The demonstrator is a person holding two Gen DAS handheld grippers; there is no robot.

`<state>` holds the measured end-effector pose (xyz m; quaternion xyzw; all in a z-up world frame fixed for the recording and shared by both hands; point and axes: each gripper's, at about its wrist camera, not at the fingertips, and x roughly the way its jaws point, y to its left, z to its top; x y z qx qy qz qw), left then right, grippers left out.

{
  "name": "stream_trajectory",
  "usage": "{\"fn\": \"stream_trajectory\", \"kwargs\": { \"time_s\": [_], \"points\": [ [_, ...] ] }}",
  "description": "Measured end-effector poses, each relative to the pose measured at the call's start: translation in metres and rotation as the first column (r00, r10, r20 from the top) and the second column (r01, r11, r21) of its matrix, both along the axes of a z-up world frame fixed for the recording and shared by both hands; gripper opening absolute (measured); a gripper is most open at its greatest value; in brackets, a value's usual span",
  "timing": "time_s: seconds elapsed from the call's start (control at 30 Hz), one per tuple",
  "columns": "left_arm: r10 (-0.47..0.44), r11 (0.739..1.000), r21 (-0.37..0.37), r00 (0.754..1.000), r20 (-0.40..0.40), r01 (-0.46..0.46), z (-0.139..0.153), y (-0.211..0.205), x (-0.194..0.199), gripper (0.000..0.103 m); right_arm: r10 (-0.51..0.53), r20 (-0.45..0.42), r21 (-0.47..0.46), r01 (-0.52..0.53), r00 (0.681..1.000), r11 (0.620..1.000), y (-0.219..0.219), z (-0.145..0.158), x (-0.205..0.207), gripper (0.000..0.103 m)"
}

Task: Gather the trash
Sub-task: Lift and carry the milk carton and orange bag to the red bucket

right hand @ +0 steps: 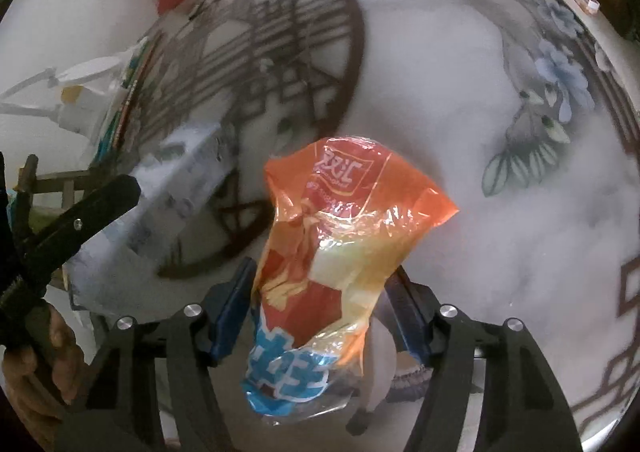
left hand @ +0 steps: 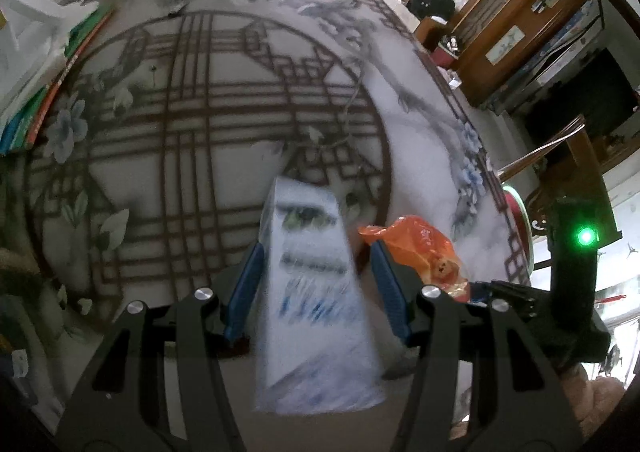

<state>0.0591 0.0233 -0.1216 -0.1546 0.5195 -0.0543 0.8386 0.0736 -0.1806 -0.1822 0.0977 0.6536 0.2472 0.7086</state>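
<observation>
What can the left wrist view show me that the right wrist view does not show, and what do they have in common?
Only the left wrist view: the left gripper with the white and blue box between its fingers, the green light on the other tool, and the wooden cabinets past the table.

Only the right wrist view: the right gripper closed on the orange wrapper, the printing on its upper part, and a hand on the left tool's handle.

Both: the patterned table, the box, the wrapper, the stacked books.
</observation>
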Motion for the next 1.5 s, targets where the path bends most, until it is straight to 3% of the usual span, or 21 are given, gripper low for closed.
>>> {"fn": "stream_trajectory", "kwargs": {
  "time_s": [0.17,0.3,0.43,0.5,0.6,0.77,0.97,1.27,1.33,1.4,1.5],
  "points": [
    [0.000,1.000,-0.009,1.000,0.029,0.001,0.010,-0.001,0.003,0.049,-0.018,0.081,0.042,0.015,0.997,0.999,-0.004,0.026,0.005,0.062],
    [-0.004,1.000,0.005,0.997,0.078,0.004,0.026,-0.003,0.002,0.046,-0.051,0.207,0.055,0.040,0.977,0.998,-0.014,0.060,0.007,0.062],
    [0.001,1.000,0.013,0.996,0.094,-0.002,0.031,-0.002,0.004,0.046,-0.078,0.262,0.057,0.065,0.962,0.996,-0.024,0.076,0.010,0.062],
    [0.012,0.999,0.030,0.997,0.071,-0.014,0.023,0.002,0.004,0.056,-0.087,0.263,0.054,0.076,0.961,0.996,-0.029,0.076,0.013,0.062],
    [0.009,0.999,0.034,1.000,0.012,-0.009,0.004,0.007,-0.004,0.058,-0.106,0.248,0.051,0.096,0.963,0.994,-0.036,0.070,0.013,0.062],
    [0.005,0.994,0.111,0.996,-0.093,0.005,-0.033,0.005,-0.019,0.066,-0.117,0.224,0.050,0.109,0.968,0.993,-0.045,0.064,0.013,0.062],
    [-0.043,0.988,0.148,0.996,-0.074,0.053,-0.046,-0.007,-0.014,0.074,-0.102,0.219,0.054,0.092,0.970,0.994,-0.041,0.064,0.012,0.062],
    [-0.081,0.985,0.141,0.990,-0.114,0.097,-0.055,-0.022,-0.006,0.074,-0.101,0.210,0.058,0.091,0.972,0.994,-0.045,0.063,0.009,0.062],
    [-0.073,0.986,0.142,0.991,-0.114,0.089,-0.055,-0.021,-0.007,0.069,-0.104,0.210,0.058,0.094,0.972,0.994,-0.047,0.062,0.008,0.062],
    [-0.063,0.985,0.154,0.991,-0.116,0.081,-0.055,-0.019,-0.007,0.049,-0.109,0.209,0.060,0.099,0.972,0.993,-0.048,0.062,0.008,0.062],
    [-0.050,0.989,0.131,0.994,-0.100,0.063,-0.049,-0.014,-0.006,0.048,-0.109,0.214,0.063,0.097,0.971,0.993,-0.048,0.064,0.008,0.062]
  ]
}}
